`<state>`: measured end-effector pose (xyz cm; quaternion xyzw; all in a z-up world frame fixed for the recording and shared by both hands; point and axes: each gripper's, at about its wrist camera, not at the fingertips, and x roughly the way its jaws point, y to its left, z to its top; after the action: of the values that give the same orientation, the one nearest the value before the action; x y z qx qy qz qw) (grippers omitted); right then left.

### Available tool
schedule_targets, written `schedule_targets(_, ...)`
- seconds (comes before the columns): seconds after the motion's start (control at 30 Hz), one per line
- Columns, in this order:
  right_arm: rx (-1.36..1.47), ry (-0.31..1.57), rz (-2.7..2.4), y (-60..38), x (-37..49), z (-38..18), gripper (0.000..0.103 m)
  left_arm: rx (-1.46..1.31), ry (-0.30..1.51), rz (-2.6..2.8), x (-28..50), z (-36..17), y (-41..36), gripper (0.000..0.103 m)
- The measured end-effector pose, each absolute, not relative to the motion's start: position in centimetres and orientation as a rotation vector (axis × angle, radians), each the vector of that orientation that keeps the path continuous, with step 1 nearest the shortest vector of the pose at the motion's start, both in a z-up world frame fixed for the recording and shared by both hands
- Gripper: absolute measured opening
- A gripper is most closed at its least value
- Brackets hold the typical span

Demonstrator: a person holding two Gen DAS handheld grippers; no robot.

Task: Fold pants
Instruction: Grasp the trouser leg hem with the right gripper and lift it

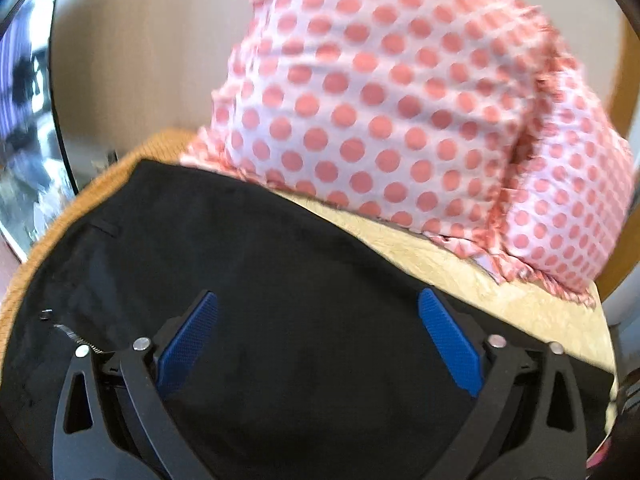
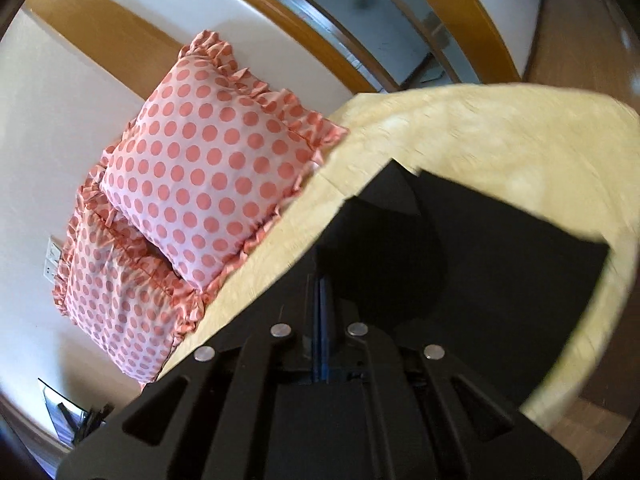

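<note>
Black pants (image 1: pixel 248 264) lie spread on a cream bedspread (image 1: pixel 500 296). My left gripper (image 1: pixel 318 304) is open, its blue pads (image 1: pixel 448 336) wide apart just above the black cloth, with nothing between them. In the right wrist view my right gripper (image 2: pixel 322 284) is shut on a fold of the black pants (image 2: pixel 480 264), the blue pads pressed together with cloth pinched at the tip. The pants run away from it across the bedspread (image 2: pixel 500 136).
Two pink polka-dot pillows (image 2: pixel 216 168) with ruffled edges lean on the white wall at the head of the bed; one shows close in the left wrist view (image 1: pixel 400 100). A wooden door frame (image 2: pixel 460 8) and wood floor (image 2: pixel 580 40) lie beyond.
</note>
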<state>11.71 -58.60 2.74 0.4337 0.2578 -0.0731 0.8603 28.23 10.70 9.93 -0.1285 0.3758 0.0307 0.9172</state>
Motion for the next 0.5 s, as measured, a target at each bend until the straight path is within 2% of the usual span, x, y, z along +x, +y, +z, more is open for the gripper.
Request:
schedule_targets(0.07, 0.923, 0.537, -0.159, -58.6, 10.8, 2.5, 0.0, -0.284, 0.834, 0.068, 30.9, 8.9, 10.6, 0.088)
schedule_targets(0.23, 0.913, 0.538, -0.157, -58.8, 10.2, 2.5, 0.0, -0.353, 0.989, 0.101, 36.3, 5.8, 9.9, 0.082)
schedule_targets(0.3, 0.908, 0.529, -0.15, -58.9, 10.4, 2.8, 0.0, -0.397, 1.081, 0.153, 37.7, 3.8, 10.1, 0.072)
schedule_targets(0.4, 0.883, 0.516, -0.141, -58.9, 10.7, 3.5, 0.0, -0.428, 1.087, 0.206, 38.5, 3.0, 10.8, 0.051)
schedule_targets(0.43, 0.876, 0.513, -0.141, -59.0, 10.9, 3.7, 0.0, -0.426, 1.072, 0.196, 38.6, 3.1, 10.9, 0.024)
schedule_targets(0.47, 0.875, 0.513, -0.137, -59.1, 11.1, 3.7, 0.0, -0.451, 1.071, 0.17, 38.5, 3.0, 11.2, 0.016)
schedule_targets(0.5, 0.879, 0.514, -0.133, -59.2, 11.3, 3.8, 0.0, -0.49, 1.062, 0.155, 38.0, 3.1, 11.6, 0.013)
